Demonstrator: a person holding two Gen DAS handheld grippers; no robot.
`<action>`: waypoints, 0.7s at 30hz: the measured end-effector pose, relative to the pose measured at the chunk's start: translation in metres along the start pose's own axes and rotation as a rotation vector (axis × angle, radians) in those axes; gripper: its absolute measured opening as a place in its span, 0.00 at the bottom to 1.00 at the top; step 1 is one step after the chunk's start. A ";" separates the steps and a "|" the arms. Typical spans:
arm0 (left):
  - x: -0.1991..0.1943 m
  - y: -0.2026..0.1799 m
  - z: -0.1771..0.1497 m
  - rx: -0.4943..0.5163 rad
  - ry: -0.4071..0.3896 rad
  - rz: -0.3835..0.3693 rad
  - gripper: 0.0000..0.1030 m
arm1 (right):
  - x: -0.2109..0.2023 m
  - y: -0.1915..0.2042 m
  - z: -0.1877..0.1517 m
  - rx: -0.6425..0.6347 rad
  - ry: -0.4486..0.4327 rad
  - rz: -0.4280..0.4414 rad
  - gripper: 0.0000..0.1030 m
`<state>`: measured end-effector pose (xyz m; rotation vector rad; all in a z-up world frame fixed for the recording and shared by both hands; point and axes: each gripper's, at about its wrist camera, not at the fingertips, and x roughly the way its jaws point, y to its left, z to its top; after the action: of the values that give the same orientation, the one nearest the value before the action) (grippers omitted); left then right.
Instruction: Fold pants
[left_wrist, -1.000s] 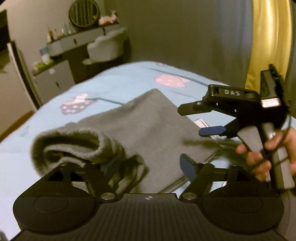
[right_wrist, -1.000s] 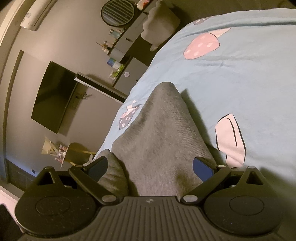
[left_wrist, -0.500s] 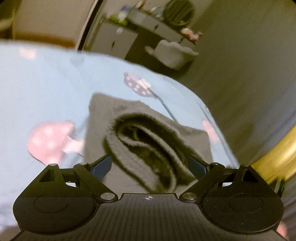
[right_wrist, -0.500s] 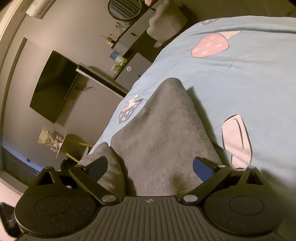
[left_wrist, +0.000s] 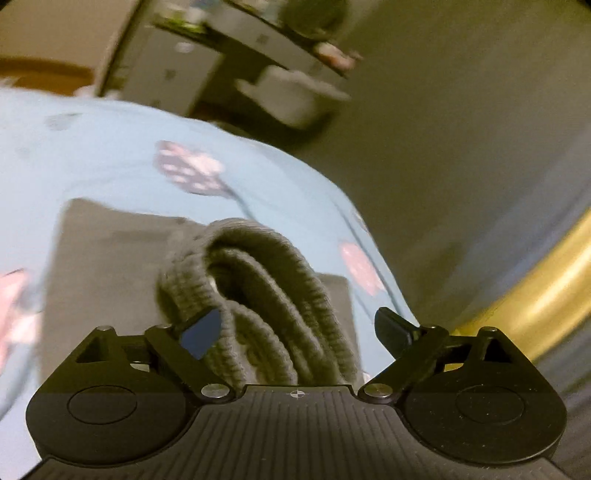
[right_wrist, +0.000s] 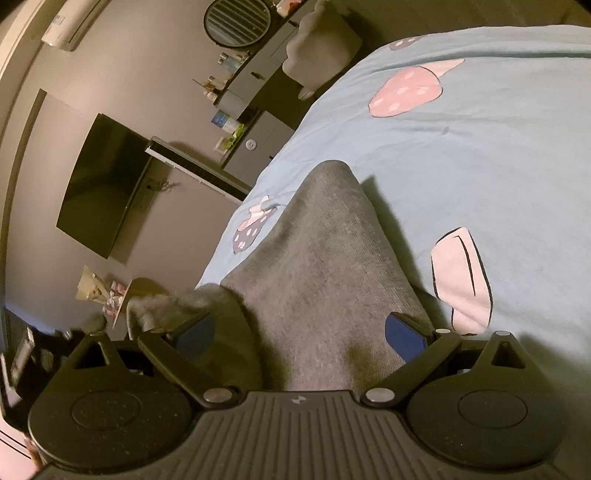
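- Left wrist view: the left gripper is spread wide, its 2 fingers apart, and grips nothing.
- The ribbed cuff of the grey pants rises between those fingers in several rolled layers; the left pad sits right against the ribbing, while the right pad is clear of it.
- The rest of the pants lies flat on the bed, a blue sheet printed with pink mushrooms, near the bed's right edge.
- This view is blurred; a dresser and a yellow curtain show beyond the bed.
- Right wrist view: the right gripper is also spread wide, closed on nothing.
- The folded pants run from between its fingers up to a rounded corner, lying on the bed close to its left edge.
- The cuff bunches by the left pad; whether they touch, I cannot tell.
- A TV hangs on the wall and a round mirror sits above the dresser.
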<state>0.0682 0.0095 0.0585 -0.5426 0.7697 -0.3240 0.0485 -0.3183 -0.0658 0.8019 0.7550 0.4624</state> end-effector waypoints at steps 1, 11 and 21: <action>0.010 -0.002 0.000 -0.014 0.022 0.010 0.90 | -0.001 0.000 0.000 0.002 -0.001 0.000 0.96; -0.019 0.026 -0.021 -0.139 0.031 0.101 0.91 | -0.002 0.004 0.000 -0.027 -0.005 0.010 0.96; -0.057 0.074 -0.087 -0.057 -0.072 0.475 0.93 | 0.016 0.023 0.004 0.002 0.033 0.081 0.95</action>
<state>-0.0280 0.0665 -0.0023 -0.4064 0.8139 0.1563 0.0597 -0.2959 -0.0530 0.8304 0.7555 0.5492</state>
